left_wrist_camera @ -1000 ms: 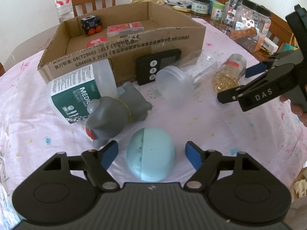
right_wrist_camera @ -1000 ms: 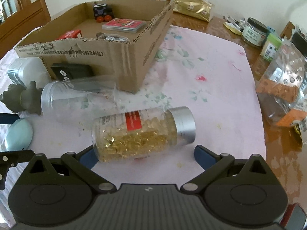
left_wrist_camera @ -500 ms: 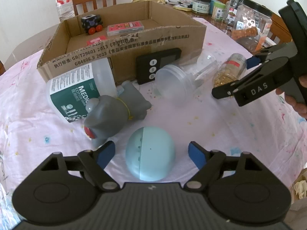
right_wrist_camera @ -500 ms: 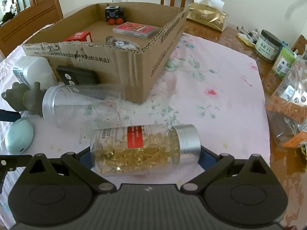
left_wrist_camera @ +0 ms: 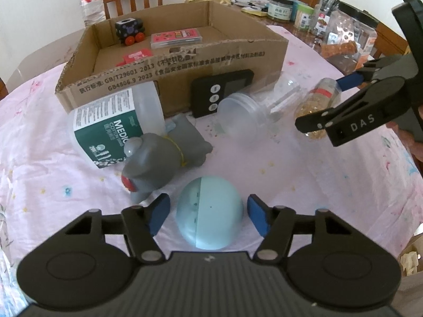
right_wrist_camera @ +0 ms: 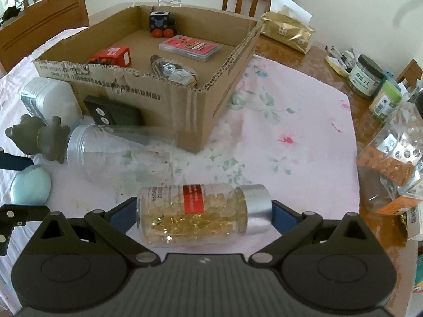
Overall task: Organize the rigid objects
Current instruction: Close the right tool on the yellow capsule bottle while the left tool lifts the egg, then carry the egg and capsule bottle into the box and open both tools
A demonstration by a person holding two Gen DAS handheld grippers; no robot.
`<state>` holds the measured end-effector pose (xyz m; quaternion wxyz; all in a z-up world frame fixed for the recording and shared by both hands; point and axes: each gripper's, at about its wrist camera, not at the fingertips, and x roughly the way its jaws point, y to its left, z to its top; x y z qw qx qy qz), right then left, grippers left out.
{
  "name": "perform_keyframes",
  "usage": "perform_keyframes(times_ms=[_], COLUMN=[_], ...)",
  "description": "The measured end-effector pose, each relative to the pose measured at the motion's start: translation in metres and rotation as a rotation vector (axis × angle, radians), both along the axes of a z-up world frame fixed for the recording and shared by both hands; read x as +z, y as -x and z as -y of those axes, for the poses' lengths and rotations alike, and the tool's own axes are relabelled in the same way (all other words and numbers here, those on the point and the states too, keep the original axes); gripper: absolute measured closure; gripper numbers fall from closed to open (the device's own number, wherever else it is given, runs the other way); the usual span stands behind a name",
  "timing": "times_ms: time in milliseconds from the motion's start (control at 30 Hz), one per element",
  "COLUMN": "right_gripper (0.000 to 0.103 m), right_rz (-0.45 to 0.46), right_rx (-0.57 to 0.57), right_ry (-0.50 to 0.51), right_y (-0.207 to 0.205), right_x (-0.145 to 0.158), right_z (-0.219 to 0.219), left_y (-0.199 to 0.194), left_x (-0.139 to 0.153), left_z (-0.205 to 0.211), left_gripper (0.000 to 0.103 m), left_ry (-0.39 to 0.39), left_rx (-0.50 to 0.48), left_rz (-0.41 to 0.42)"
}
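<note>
Both hand-held grippers on their objects in front of the cardboard box

Now, with the cardboard box [left_wrist_camera: 174, 76] as the landmark: it sits open-topped on the desk [left_wrist_camera: 39, 158], which is covered by a pink flowered cloth. Inside it lie a black toy car with orange wheels [left_wrist_camera: 130, 31], a pink flat case [left_wrist_camera: 176, 37] and a red packet [right_wrist_camera: 112, 56]; the right wrist view also shows a clear blister pack [right_wrist_camera: 174, 72] near the box's front wall.

Against the left part of the box's front wall a white jar with a green label [left_wrist_camera: 113, 126] lies on its side. Just in front of it, touching it, lies a grey rubber toy animal [left_wrist_camera: 161, 155]. Nearer the camera than the toy, well in front of the box, a pale blue egg-shaped object [left_wrist_camera: 208, 214] rests on the cloth between the blue pads of the left hand-held gripper [left_wrist_camera: 208, 215]. Its jaws have just been closing around the egg, and a small gap shows on each side.

Leaning on the middle of the front wall is a black timer [left_wrist_camera: 219, 92]. Before it a clear plastic jar [left_wrist_camera: 251, 116] lies on its side.

Right of the box's front corner, the right hand-held gripper [right_wrist_camera: 205, 215] is closed end to end on a capsule bottle [right_wrist_camera: 203, 214] with a silver cap, one pad on its base, one on the cap.
</note>
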<state>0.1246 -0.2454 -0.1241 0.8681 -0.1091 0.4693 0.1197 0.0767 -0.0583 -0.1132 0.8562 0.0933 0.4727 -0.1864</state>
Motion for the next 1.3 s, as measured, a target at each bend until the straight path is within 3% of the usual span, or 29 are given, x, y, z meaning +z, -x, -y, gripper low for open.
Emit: perform_keyframes(times_ms=[167, 533, 900, 1100, 1300], right_gripper=[0.007, 0.007, 0.007, 0.007, 0.007], right_rz=[-0.016, -0.057, -0.028, 0.045, 0.113], right_rx=[-0.001, 0.005, 0.071, 0.11, 0.144], right_ry=[0.011, -0.004, -0.057, -0.101, -0.122], right_y=[-0.001, 0.006, 0.013, -0.008, -0.048], right_x=[0.002, 0.009, 0.055, 0.093, 0.112], right_z=[0.0, 0.006, 0.005, -0.009, -0.037], left_y=[-0.001, 0.001, 0.004, -0.022, -0.071], left_x=[0.002, 0.014, 0.068, 0.104, 0.128], left_z=[-0.001, -0.004, -0.004, -0.013, -0.03], left_gripper=[0.051, 0.051, 0.051, 0.051, 0.051], left_ry=[0.003, 0.005, 0.033, 0.048, 0.029], left_rx=[-0.005, -0.027, -0.08, -0.059, -0.007], left_rz=[-0.004, -0.019, 0.017, 0.086, 0.165])
